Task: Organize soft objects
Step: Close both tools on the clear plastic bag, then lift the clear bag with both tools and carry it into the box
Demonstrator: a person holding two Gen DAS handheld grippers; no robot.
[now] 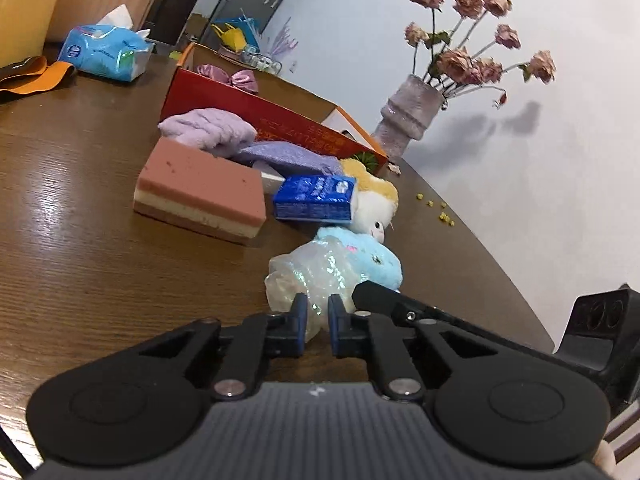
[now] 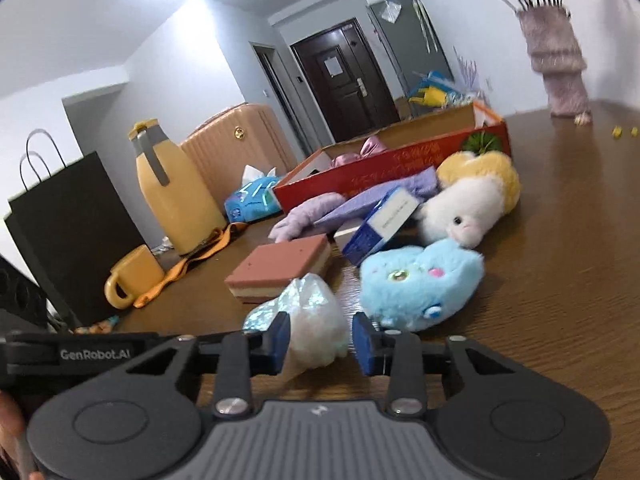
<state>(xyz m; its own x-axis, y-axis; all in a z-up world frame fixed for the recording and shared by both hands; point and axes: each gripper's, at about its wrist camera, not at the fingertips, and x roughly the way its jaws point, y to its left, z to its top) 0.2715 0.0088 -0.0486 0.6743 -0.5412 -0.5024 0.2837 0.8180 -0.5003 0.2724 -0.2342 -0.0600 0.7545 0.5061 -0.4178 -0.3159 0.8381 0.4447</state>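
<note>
A shiny iridescent soft pouch [image 1: 298, 280] lies on the brown table, also in the right wrist view [image 2: 310, 316]. My left gripper [image 1: 318, 312] is shut on its near end. My right gripper [image 2: 318, 336] is open, its fingers on either side of the same pouch. Behind lie a blue plush [image 1: 368, 258] [image 2: 420, 280], a white-and-yellow plush [image 1: 374, 200] [image 2: 472, 200], a pink layered sponge [image 1: 204, 192] [image 2: 280, 266], a blue tissue pack [image 1: 314, 198] [image 2: 380, 226] and purple cloths [image 1: 212, 128] [image 2: 316, 210]. A red open box [image 1: 280, 120] [image 2: 384, 172] holds a pink bow [image 1: 240, 78] [image 2: 366, 148].
A vase of dried roses [image 1: 412, 116] [image 2: 560, 68] stands by the wall. A blue tissue packet [image 1: 106, 52] [image 2: 252, 200], an orange strap [image 1: 36, 76] [image 2: 192, 264], a yellow jug [image 2: 172, 196], a yellow mug [image 2: 134, 276] and a black bag [image 2: 68, 236] stand at the table's far side.
</note>
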